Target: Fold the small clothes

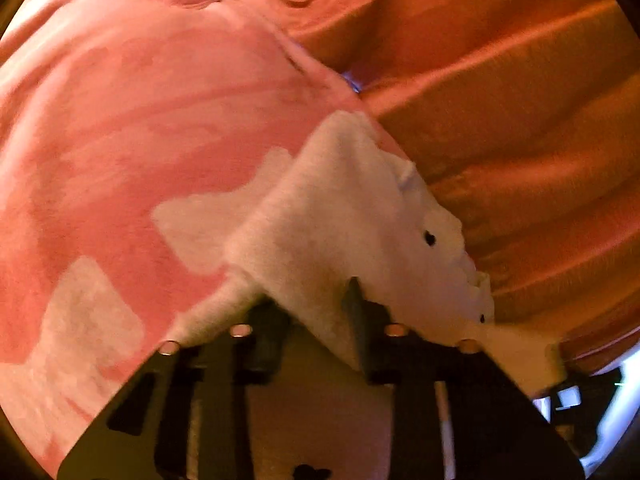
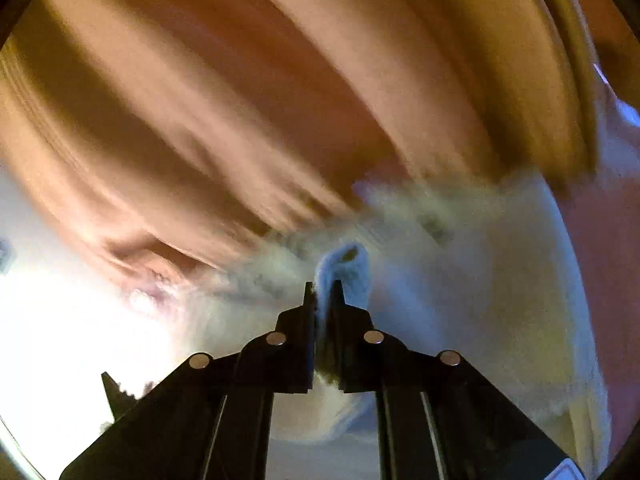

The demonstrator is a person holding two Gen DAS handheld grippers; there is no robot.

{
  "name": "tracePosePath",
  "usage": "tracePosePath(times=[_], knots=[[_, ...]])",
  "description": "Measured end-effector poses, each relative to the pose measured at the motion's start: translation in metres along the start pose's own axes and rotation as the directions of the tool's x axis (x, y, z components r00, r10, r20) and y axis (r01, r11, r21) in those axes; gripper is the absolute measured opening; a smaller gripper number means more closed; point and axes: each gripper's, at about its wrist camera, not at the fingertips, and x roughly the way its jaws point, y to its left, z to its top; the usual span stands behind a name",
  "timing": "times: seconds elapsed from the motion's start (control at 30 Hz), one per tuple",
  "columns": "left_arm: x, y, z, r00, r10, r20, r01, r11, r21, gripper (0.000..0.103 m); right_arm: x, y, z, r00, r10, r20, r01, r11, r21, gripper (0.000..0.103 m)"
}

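Observation:
A small pink and white fleece garment [image 1: 132,152] lies spread over the left of the left wrist view. My left gripper [image 1: 312,300] is shut on its white edge [image 1: 352,216], which drapes over the fingers and hides the left fingertip. In the right wrist view, my right gripper [image 2: 324,292] is shut on a thin fold of the same white fleece [image 2: 460,304], which stretches off to the right. This view is heavily motion-blurred.
Rumpled orange bedding [image 1: 520,128] fills the right of the left wrist view, with an orange pillow [image 1: 320,4] at the top. Blurred orange bedding [image 2: 240,100] fills the upper right wrist view. A bright white glare [image 2: 60,312] sits at its lower left.

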Motion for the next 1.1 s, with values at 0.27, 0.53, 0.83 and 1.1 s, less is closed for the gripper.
tracePosePath(times=[0.27,0.53,0.83,1.1], knots=[[0.0,-0.007,-0.007,0.999,0.045,0.008,-0.045,0.998,0.049,0.023,0.022,-0.082,-0.026,0.938,-0.304,-0.169,0.304,0.952,-0.028,0.007],[-0.002,-0.01,-0.01,0.997,0.073,0.025,-0.075,0.993,0.09,0.023,0.02,-0.103,-0.034,0.905,-0.384,-0.183,0.378,0.923,-0.069,0.004],[-0.011,-0.008,-0.013,0.995,0.101,0.012,-0.102,0.989,0.103,0.024,0.006,0.009,-0.026,0.968,-0.201,-0.15,0.178,0.972,-0.152,0.021],[-0.016,0.001,-0.009,0.993,0.104,-0.047,-0.099,0.99,0.098,0.024,0.172,0.156,-0.057,0.907,-0.183,-0.38,-0.023,0.878,-0.478,0.036]])
